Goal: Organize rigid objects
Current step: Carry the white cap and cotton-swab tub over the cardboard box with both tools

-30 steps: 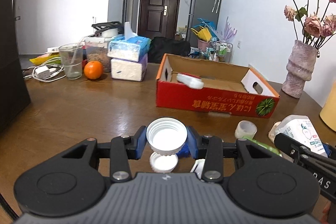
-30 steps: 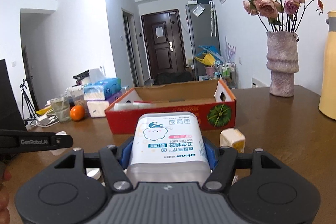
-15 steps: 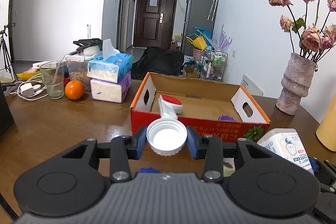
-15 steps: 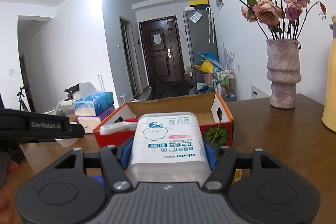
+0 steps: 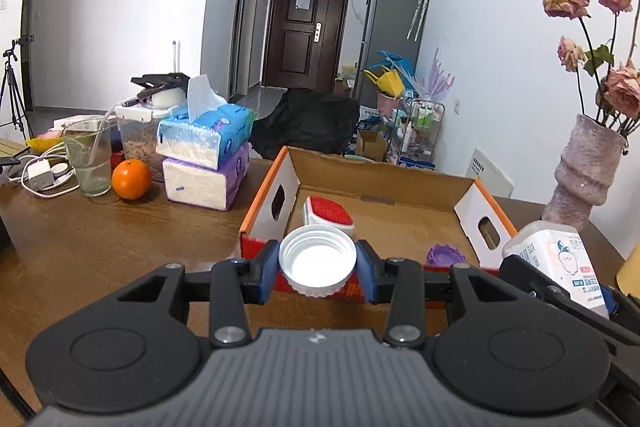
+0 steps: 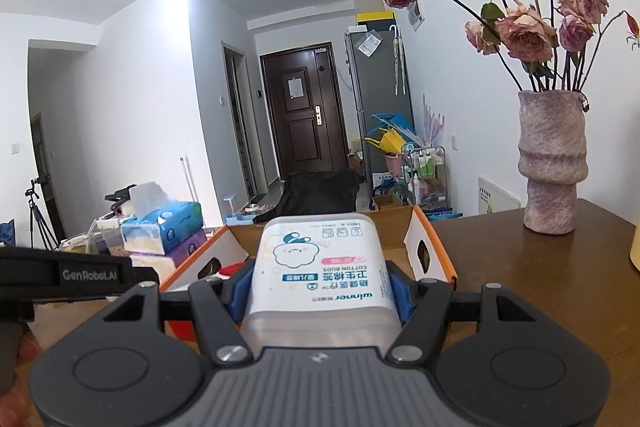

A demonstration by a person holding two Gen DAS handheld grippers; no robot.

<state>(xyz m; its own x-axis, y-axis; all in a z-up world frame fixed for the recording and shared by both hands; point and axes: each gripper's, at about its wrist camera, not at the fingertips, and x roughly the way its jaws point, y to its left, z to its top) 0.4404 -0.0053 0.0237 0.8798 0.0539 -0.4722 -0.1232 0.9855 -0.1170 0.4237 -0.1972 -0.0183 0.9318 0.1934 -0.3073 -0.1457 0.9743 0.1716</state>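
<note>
My left gripper [image 5: 317, 263] is shut on a white screw cap [image 5: 317, 261], held above the near wall of the red cardboard box [image 5: 486, 223]. Inside the box lie a white-and-red brush [image 5: 329, 214] and a purple lid [image 5: 445, 254]. My right gripper [image 6: 318, 285] is shut on a white cotton buds box [image 6: 320, 267], lifted before the box's right end [image 6: 430, 251]. The cotton buds box also shows at the right of the left wrist view [image 5: 558, 259]. The left gripper's body shows at the left of the right wrist view [image 6: 72, 273].
Stacked tissue packs [image 5: 206, 157], an orange [image 5: 131, 179], a glass [image 5: 89, 157] and chargers [image 5: 40, 175] sit at the table's far left. A vase of dried roses [image 6: 552, 163] stands at the right, and a yellow object [image 6: 635, 251] at the far right edge.
Both grippers have risen and moved forward toward the red box with their objects. The box's inside now shows, and the small items left on the table have dropped out of view.
</note>
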